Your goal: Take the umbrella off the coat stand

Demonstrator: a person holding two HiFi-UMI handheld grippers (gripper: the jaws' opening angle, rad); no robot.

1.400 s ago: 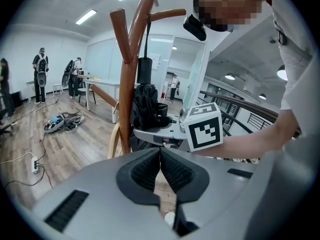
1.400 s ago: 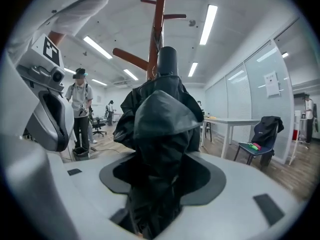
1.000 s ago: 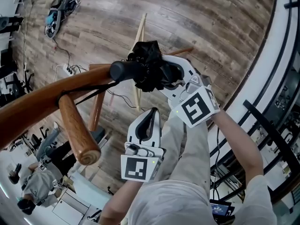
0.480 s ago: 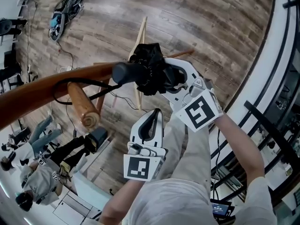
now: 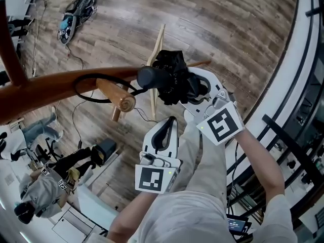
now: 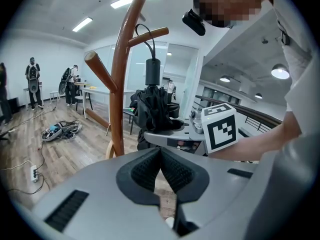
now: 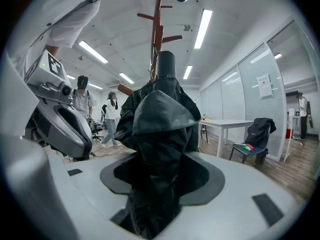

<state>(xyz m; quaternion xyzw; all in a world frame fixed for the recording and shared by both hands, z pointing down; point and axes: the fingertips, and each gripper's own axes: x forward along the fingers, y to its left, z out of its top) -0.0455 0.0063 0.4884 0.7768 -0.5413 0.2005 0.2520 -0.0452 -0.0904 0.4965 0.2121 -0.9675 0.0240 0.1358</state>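
The black folded umbrella (image 5: 174, 77) hangs by its strap loop (image 5: 93, 87) from a peg (image 5: 119, 97) of the brown wooden coat stand (image 5: 45, 90). My right gripper (image 5: 186, 87) is shut on the umbrella's bundled canopy (image 7: 160, 134), which fills the gap between its jaws. In the left gripper view the umbrella (image 6: 155, 109) stands upright beside the stand's trunk (image 6: 119, 84), and the strap (image 6: 142, 31) arches slack over the peg. My left gripper (image 5: 168, 123) sits just below the umbrella, shut (image 6: 160, 156) and empty.
Cables and gear (image 6: 60, 130) lie on the wood floor, with a power strip (image 6: 34, 173) nearby. People (image 6: 32, 79) stand at the far left. A table (image 7: 225, 125) and a chair (image 7: 257, 134) stand behind. A dark railing (image 5: 291, 138) runs along the right.
My right gripper has lifted the umbrella a little. The strap, taut against the peg before, now lies as a slack loop round it. My left gripper rose slightly too.
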